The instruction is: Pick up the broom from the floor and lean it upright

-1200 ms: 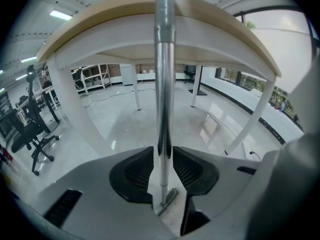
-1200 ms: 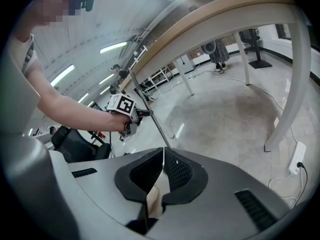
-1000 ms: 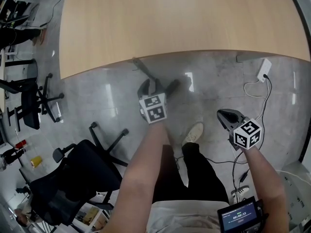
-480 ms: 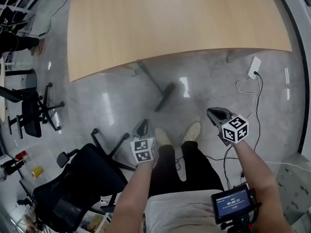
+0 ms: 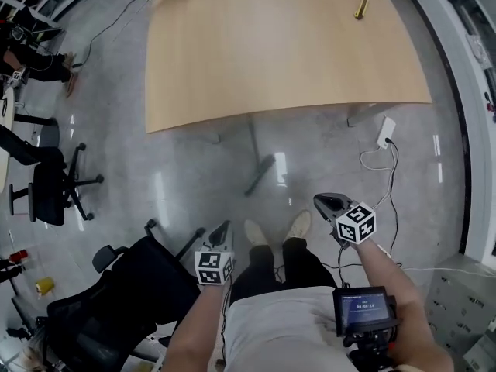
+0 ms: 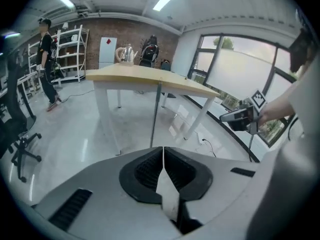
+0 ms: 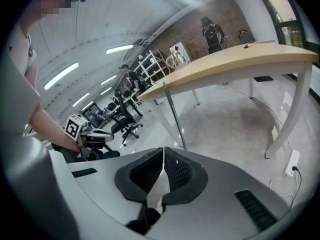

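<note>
The broom stands leaning on the wooden table's edge (image 5: pixel 256 113), with its dark head (image 5: pixel 260 175) on the floor and its thin handle (image 6: pixel 155 115) rising to the tabletop. The handle (image 7: pixel 174 116) also shows in the right gripper view. My left gripper (image 5: pixel 222 231) is drawn back near my left foot, well clear of the broom. Its jaws have just been closing and now meet with nothing between them (image 6: pixel 163 151). My right gripper (image 5: pixel 322 201) hovers by my right foot, shut and empty (image 7: pixel 164 151).
A black office chair (image 5: pixel 124 285) stands close at my left. A white power strip (image 5: pixel 385 132) and its cable lie on the floor at the right. A small gold object (image 5: pixel 361 6) sits on the table. A person (image 6: pixel 47 59) stands far off.
My left gripper has let go of the broom, pulled back toward my body and shut its jaws. The right gripper has also drawn back. The broom stays leaning on the table.
</note>
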`<state>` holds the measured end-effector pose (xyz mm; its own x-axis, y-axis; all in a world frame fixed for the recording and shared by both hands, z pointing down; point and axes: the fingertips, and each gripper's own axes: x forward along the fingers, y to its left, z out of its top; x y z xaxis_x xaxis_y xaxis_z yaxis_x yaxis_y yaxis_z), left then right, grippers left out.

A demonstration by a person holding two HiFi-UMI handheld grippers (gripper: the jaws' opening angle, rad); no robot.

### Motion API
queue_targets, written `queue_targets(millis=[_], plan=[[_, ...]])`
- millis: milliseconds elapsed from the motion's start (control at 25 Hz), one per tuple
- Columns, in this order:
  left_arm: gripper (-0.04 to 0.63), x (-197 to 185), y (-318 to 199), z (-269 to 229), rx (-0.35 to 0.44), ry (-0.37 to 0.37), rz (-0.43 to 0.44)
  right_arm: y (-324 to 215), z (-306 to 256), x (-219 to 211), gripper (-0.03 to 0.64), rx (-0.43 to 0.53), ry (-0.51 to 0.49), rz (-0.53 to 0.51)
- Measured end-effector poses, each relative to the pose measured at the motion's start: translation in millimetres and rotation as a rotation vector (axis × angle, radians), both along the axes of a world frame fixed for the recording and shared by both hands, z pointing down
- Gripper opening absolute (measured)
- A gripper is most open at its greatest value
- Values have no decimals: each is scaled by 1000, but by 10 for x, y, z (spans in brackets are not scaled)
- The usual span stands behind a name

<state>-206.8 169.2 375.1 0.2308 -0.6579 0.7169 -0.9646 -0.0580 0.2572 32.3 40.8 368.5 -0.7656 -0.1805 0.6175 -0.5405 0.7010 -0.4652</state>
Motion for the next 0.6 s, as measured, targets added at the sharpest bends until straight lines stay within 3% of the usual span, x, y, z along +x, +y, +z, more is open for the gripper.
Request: queue_targets(millis=[400, 600], plan=[[17, 242, 281, -772, 107, 41, 201, 289, -1150, -311, 20, 110, -127, 78], [17, -13, -21, -1133, 189, 39, 189, 157, -1616, -691, 20, 156, -157, 21]])
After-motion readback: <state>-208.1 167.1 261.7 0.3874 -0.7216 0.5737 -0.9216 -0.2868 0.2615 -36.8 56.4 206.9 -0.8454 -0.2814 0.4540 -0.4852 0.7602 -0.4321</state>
